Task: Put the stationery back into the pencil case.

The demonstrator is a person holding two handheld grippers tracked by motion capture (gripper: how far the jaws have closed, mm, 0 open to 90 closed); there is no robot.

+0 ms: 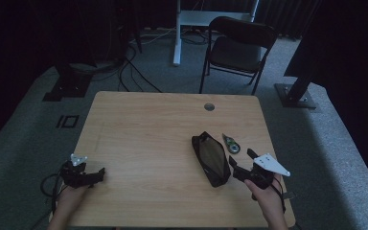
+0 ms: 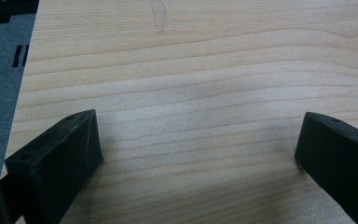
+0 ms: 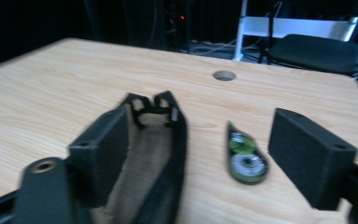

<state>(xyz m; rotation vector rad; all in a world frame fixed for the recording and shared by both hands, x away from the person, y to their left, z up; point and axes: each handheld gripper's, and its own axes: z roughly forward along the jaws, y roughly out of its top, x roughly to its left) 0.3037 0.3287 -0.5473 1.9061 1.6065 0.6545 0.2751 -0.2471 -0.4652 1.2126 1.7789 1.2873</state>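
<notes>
Pouch (image 1: pixel 211 158): dark, open-topped, lying flat on the table (image 1: pixel 148 143) right of centre. Long axis runs from far-left to near-right; its near end sits just beside the right gripper (image 1: pixel 242 165). In the right gripper view the mouth gapes upward, tan lining showing, zip pulls at the far end.

Tape roller (image 1: pixel 230 143): small, green and grey, lying just right of the pouch, apart from it, roughly parallel.

Right gripper: jaws wide apart, holding nothing. In its own view the left jaw stands over the pouch's near end and the right jaw beyond the tape roller (image 3: pixel 243 156), so the roller lies in the gap ahead. Nearer hand for both items.

Left gripper (image 1: pixel 88 175): at the near-left edge, well apart from both. Jaws wide, bare wood between them.

Judgement: next pick falls to the right gripper, reaching forward.
</notes>
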